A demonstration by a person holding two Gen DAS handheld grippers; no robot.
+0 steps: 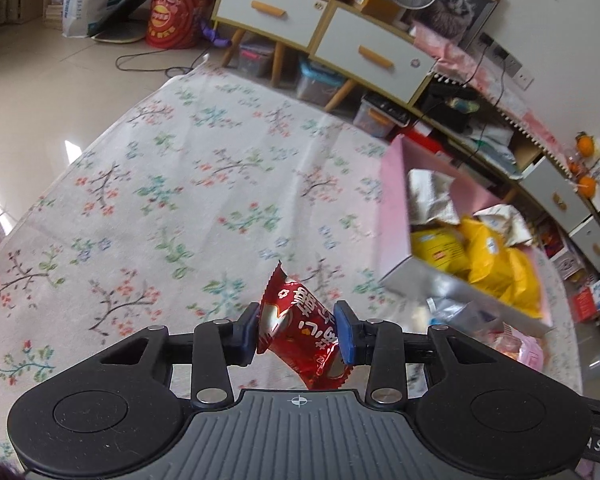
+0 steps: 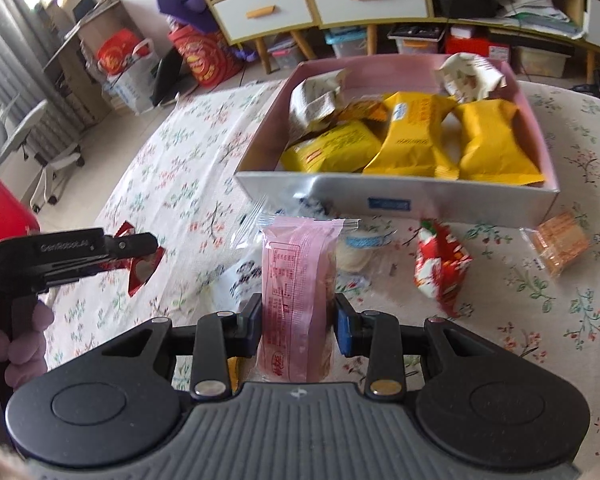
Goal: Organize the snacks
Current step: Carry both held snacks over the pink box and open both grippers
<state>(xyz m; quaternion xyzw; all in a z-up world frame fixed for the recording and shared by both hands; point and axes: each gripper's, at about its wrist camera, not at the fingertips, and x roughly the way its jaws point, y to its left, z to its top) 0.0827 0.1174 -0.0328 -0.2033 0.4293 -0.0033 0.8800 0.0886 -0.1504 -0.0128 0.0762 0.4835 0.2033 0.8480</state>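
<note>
Floral tablecloth (image 1: 160, 184) below; jaws grip red packet (image 1: 300, 332) and pink packet (image 2: 296, 300).

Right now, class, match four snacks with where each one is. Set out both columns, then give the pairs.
1 red packet
2 pink packet
3 yellow packets
4 orange crackers

A in the box
B loose on the cloth, right of the box front
C in the left gripper
D in the right gripper

Pairs: 1-C, 2-D, 3-A, 4-B
</note>
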